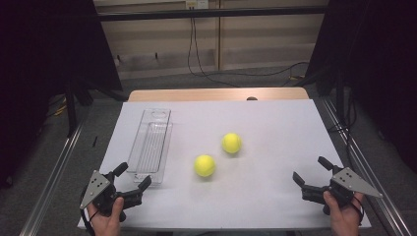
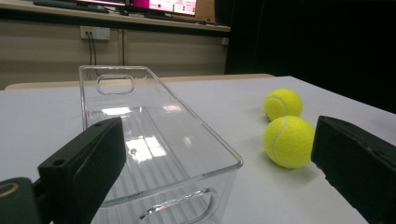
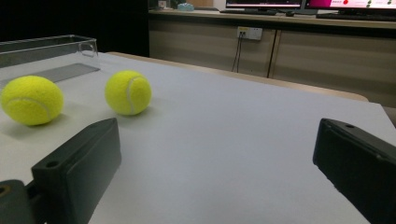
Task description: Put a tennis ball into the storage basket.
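a: which way does the clear bin (image 1: 152, 145) run?

b: its long axis goes from the near edge of the table (image 1: 275, 118) toward the far edge, a little tilted in the high view. it is a narrow transparent tray with a cut-out handle at each short end. it sits on the left half of the white surface.

a: and where is it from the grippers?

b: the left gripper (image 1: 133, 177) is just at the bin's near short end, jaws spread wide and empty, one on each side of the near corner. in the left gripper view the bin (image 2: 154, 140) stretches straight ahead between the jaws. i cannot tell whether a jaw touches it. the right gripper (image 1: 311, 172) is well apart from it, at the near right corner of the table, jaws also wide with nothing between them.

a: anything in the bin?

b: no, it holds nothing. both tennis balls lie on the table to its right. the nearer ball (image 1: 204, 165) is near the bin's near end; the farther ball (image 1: 231, 143) is beyond it and more to the right. they are close together but apart.

a: from the right side?

b: in the right gripper view both balls sit ahead to the left, with the bin (image 3: 46, 49) behind them.
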